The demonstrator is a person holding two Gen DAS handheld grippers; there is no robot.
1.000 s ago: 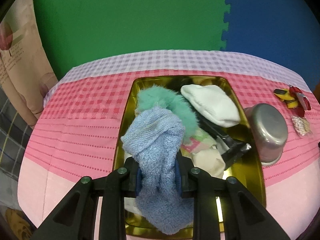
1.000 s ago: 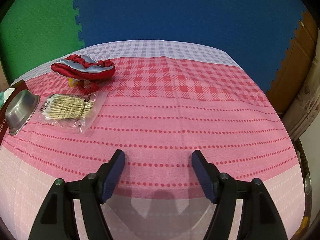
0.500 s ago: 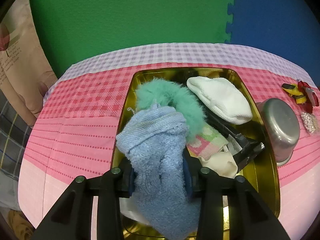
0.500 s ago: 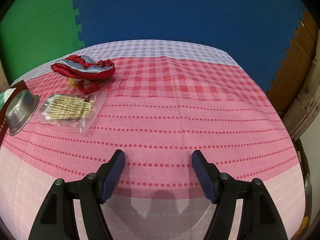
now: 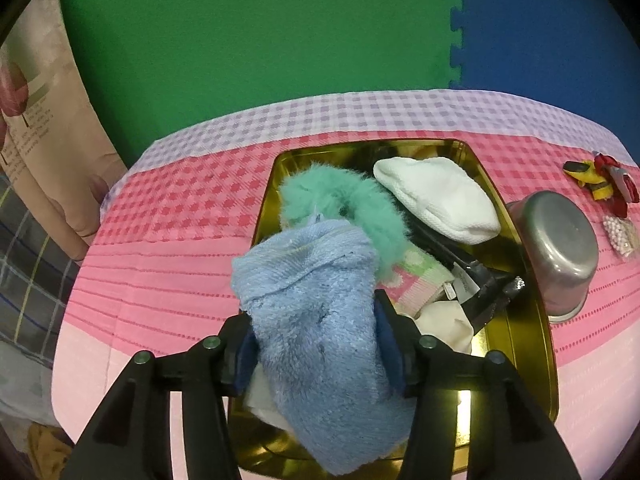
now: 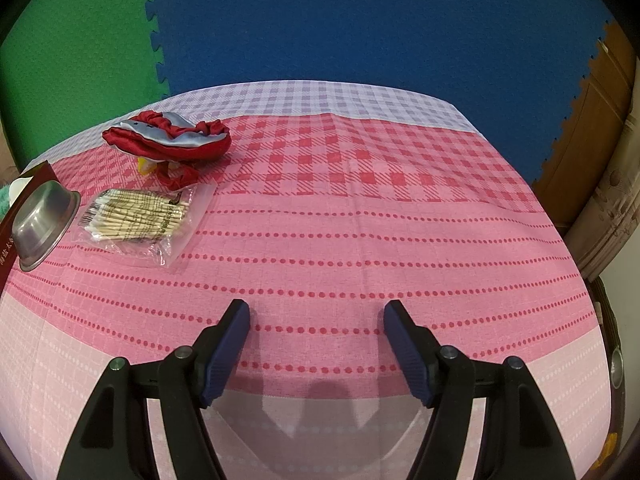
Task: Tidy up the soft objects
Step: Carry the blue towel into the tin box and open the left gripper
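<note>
Pink checked tablecloth [image 6: 360, 216], green and blue mats behind. My left gripper [image 5: 316, 344] over gold tray [image 5: 536, 360]; jaws just been opening, blue fuzzy sock [image 5: 320, 332] between, long axis along fingers, pads barely touching. My right gripper [image 6: 316, 344] spread wide, empty, well apart.

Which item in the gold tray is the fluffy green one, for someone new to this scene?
Find the gold tray on the pink checked tablecloth. The fluffy green piece lies in its far half, between the white knitted item and the blue terry cloth. It alone has long mint-green fur.
</note>
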